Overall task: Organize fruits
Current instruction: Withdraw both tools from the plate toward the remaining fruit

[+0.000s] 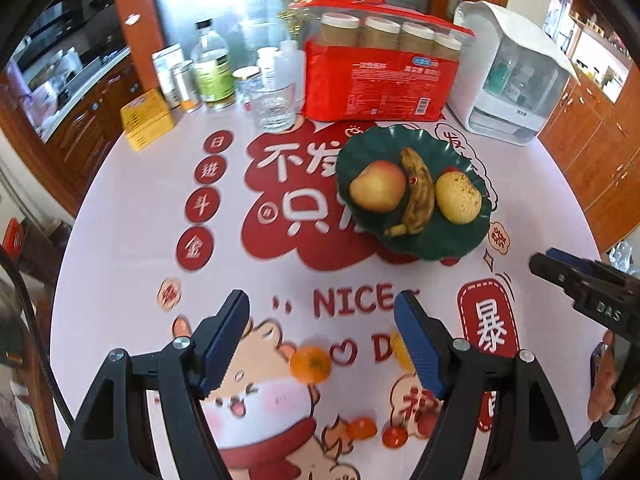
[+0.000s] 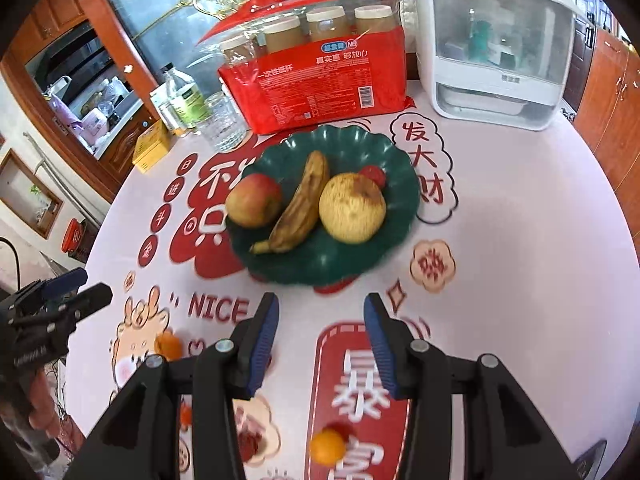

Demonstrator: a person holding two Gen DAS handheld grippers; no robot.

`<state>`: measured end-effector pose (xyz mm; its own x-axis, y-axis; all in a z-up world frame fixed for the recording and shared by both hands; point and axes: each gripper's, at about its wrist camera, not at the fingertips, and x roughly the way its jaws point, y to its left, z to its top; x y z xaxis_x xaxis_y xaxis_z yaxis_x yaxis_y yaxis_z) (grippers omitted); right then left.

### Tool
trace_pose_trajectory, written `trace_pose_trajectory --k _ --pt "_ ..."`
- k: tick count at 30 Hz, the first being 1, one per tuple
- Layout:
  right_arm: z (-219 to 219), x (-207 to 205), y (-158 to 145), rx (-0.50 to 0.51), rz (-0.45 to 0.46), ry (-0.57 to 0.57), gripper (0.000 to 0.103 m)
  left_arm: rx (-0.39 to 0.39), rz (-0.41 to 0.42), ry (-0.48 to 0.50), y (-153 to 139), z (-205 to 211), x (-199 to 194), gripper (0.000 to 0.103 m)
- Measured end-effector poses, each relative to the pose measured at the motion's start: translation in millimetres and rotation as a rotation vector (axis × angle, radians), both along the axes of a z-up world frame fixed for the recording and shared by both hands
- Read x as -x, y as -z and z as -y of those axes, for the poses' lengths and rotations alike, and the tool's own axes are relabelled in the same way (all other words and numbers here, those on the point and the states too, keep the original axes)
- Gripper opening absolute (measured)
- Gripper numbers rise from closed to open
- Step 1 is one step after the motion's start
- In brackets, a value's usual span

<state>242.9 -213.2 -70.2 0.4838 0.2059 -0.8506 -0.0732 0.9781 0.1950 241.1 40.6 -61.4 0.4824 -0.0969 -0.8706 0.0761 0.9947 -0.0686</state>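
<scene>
A dark green plate holds an apple, a spotted banana and a yellow pear. A small red fruit lies behind the pear. A small orange lies on the tablecloth between my left gripper's jaws. My left gripper is open and empty above it. A second small orange lies below my right gripper, which is open and empty.
A round table with a red and white printed cloth. At the back stand a red pack of cups, a white appliance, a glass, bottles and a yellow box.
</scene>
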Motion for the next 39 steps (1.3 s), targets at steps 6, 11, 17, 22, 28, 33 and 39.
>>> trace_pose_trajectory --k 6,11,17,22,28,33,39 --pt "-2.1 41.0 -14.0 -0.006 0.044 -0.022 0.045 0.033 -0.001 -0.048 -1.8 -17.6 37.0 0.074" --pt "-8.9 66.2 -19.6 0.031 0.073 -0.050 0.045 0.032 0.014 -0.066 -1.1 -20.3 63.5 0.074" --pt "-14.4 86.5 -20.1 0.043 0.087 -0.075 0.045 0.035 0.023 -0.072 6.2 -15.7 90.2 0.074" --pt "-16.2 102.3 -13.3 0.042 0.091 -0.082 0.045 0.006 0.025 -0.044 21.3 -4.1 107.3 0.074" --pt "-27.9 117.3 8.4 0.057 0.062 -0.126 0.045 -0.044 0.015 0.001 47.7 6.2 118.3 0.074" --pt "-44.6 128.6 29.6 0.085 0.032 -0.175 0.045 -0.036 -0.019 0.043 71.6 9.1 119.9 0.074" --pt "-58.5 130.9 49.8 0.069 -0.012 -0.186 0.045 -0.021 -0.071 0.095 92.8 9.5 114.0 0.065"
